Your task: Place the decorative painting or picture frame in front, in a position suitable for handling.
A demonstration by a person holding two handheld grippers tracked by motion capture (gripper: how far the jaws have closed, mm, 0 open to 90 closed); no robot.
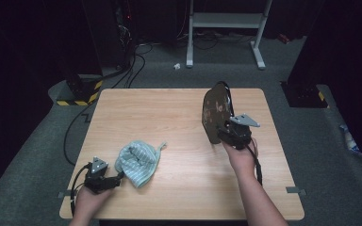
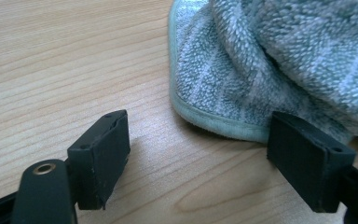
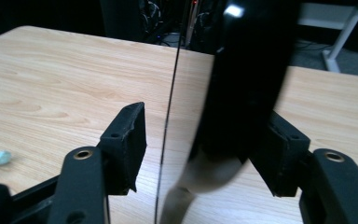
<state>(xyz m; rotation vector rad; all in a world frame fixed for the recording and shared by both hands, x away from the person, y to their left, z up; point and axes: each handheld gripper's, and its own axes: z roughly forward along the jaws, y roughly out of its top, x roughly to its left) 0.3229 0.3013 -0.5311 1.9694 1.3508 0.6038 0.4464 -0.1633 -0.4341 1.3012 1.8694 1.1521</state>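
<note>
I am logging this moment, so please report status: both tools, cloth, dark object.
Left tool open beside striped cloth, not gripping. Right tool open around upright dark object. Table, nothing in the way.

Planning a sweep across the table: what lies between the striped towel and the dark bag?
Bare tabletop between towel and bag, in the high view.

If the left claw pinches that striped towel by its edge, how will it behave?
The towel will probably hang limp: it lies crumpled in soft folds. Its fluffy pile suggests light weight and a sure grip. Pushed by the open left claw, it would likely bunch up on the table rather than slide.
</note>
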